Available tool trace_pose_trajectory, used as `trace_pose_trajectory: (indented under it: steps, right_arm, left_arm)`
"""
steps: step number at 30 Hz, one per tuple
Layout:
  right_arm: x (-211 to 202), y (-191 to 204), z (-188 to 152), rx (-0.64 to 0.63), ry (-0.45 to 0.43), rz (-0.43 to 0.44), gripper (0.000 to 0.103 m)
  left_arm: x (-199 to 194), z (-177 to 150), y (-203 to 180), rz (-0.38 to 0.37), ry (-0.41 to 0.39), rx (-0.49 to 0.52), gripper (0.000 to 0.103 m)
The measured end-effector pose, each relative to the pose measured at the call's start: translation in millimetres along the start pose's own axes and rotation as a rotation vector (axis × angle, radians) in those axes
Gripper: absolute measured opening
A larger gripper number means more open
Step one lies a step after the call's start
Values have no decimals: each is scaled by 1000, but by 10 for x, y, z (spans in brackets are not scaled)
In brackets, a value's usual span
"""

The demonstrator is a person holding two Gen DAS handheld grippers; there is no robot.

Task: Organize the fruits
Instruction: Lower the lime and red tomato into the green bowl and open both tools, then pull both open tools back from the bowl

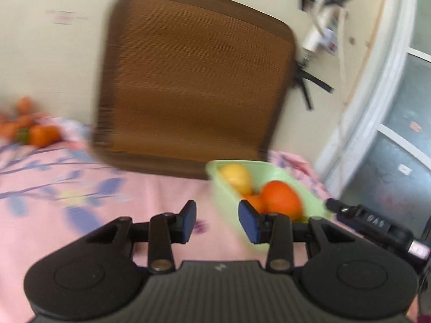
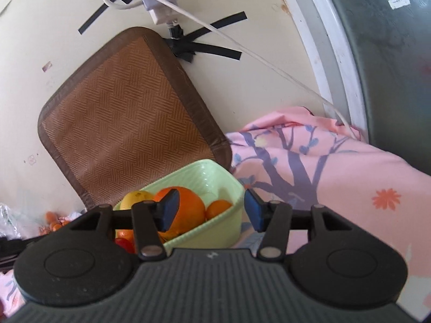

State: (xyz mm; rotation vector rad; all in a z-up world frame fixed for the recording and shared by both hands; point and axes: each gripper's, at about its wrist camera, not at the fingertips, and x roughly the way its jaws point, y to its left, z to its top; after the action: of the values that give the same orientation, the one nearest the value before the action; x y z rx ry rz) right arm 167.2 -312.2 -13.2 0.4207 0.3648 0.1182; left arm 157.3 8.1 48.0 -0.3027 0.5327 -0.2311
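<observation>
The green bowl [image 2: 215, 180] is smooth and shiny, with straight sides and round corners, and it sits on a soft pink sheet [image 2: 350, 177] with purple branches and leaves drawn on it. Inside the bowl are a big round orange [image 2: 188, 210], a small orange [image 2: 219, 207] just beside it, and a yellow lemon [image 2: 136, 197] at the back. The bowl's far edge touches a flat brown woven mat [image 2: 121, 123] with a dark border, which leans on the cream wall [image 2: 40, 53]. The right gripper [image 2: 211, 211] is wide open and holds nothing; its blue pads sit on either side of the bowl's near wall. The left gripper [image 1: 216, 222] is open too and empty, over bare pink sheet just left of the bowl. More small oranges [image 1: 40, 134] lie in a blurry pile far to the left, well apart from the bowl.
</observation>
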Motion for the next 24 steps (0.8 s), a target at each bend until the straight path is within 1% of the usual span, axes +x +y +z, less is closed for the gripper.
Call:
trace_pose_trajectory:
  steps: [2,4,6,8,10,12,16,20,24]
  right_arm:
    - [-17,41,-21,-26,-10,-18,56]
    - [-40,94,-48,-58,-22,-37,56]
    - [-50,121,-74,-69,-17,-45,56]
    - [-45,125,-94,-68,-5,-56,56]
    - [-48,127,-110,-58,5,-70,56]
    - [-74,121,-135,-42,14,-79,56]
    - [-209,120,-224,-22,30,-82,56]
    - [-436,197,-356,-50,27,-71,56]
    - [-645,331,-514,-96,37,-50,56]
  left_arm:
    - [-182,-94,173,72,-7,-3,36]
    - [-331,-208,332,131,2,-18,36]
    - [-432,-328,427,169,18,-20,36]
    - [-487,-457,439,198,33,2,36]
    - [-486,-566,405,209,67,26,36]
    - [-556,-609,337,208,45,62,38]
    - [-583,-703,168,241,23,161,38]
    - [-636,-750,100,249,-9,204,38]
    - [-660,-768,64,249,-24,229,38]
